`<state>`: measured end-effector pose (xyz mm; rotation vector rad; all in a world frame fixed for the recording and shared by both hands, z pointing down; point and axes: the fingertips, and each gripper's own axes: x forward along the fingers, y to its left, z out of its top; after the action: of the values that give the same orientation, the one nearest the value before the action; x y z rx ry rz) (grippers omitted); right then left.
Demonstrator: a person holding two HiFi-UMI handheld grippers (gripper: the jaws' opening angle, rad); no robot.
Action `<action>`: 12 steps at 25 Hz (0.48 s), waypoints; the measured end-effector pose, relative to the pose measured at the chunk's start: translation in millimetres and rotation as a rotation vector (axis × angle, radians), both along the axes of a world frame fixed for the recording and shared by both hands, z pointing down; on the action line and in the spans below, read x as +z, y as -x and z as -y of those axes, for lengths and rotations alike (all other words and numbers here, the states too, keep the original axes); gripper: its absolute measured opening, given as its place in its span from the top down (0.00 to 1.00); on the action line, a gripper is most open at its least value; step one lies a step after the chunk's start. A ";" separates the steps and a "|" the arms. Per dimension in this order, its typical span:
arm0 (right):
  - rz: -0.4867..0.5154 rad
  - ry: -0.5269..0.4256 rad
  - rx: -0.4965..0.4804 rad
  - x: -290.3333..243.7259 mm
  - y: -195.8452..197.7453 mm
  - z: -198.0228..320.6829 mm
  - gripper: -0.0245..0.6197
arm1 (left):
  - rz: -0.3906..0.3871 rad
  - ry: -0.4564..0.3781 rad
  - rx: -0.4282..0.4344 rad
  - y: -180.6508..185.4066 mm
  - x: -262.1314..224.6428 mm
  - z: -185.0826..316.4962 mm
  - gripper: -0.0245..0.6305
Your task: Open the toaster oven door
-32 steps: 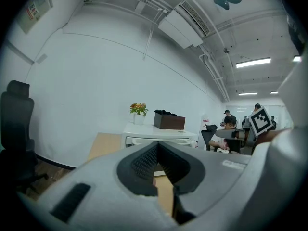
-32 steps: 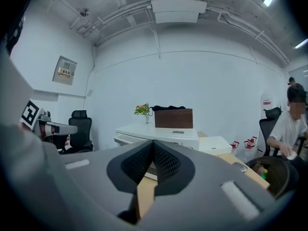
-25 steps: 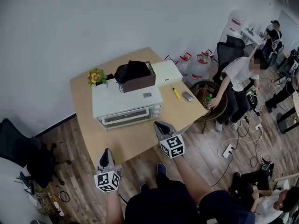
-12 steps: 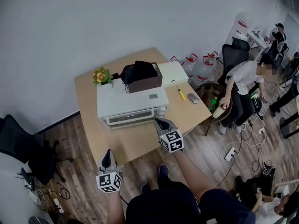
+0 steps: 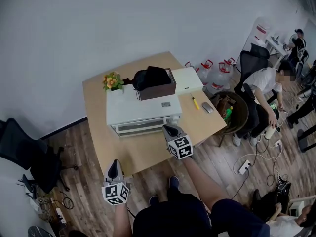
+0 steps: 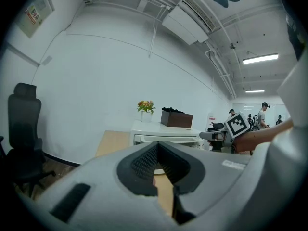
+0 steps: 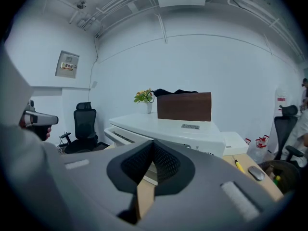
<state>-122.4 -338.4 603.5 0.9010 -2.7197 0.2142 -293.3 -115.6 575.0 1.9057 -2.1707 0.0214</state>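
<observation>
Opening has not begun: the toaster oven (image 5: 142, 111) stands on the worktop (image 5: 133, 154), door closed, with the right hand-held gripper (image 5: 170, 131) near its front and the left hand-held gripper (image 5: 113, 165) well short, both pinched together and empty.

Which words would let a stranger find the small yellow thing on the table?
On the light wooden table, look right of the boxy white toaster oven. The slim yellow pen-like stick lies flat there on bare wood, beside a rounded grey computer mouse; it alone is thin and bright yellow.
</observation>
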 end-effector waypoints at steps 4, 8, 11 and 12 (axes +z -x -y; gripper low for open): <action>-0.024 0.008 0.008 9.1 1.7 10.1 0.95 | 0.004 0.001 0.003 0.7 1.7 0.9 0.97; -0.036 0.022 0.008 13.9 3.2 16.5 0.95 | 0.007 0.001 0.007 -0.3 1.7 1.1 0.97; -0.048 0.019 0.005 15.5 6.2 21.2 0.95 | 0.009 -0.002 0.008 -0.4 0.9 2.1 0.97; -0.051 0.018 0.002 16.0 7.9 22.4 0.95 | 0.009 -0.002 0.009 -0.5 1.0 2.0 0.97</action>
<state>-130.3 -360.8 619.5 0.8916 -2.6656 0.2133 -292.8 -117.7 576.0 1.9197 -2.1687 0.0294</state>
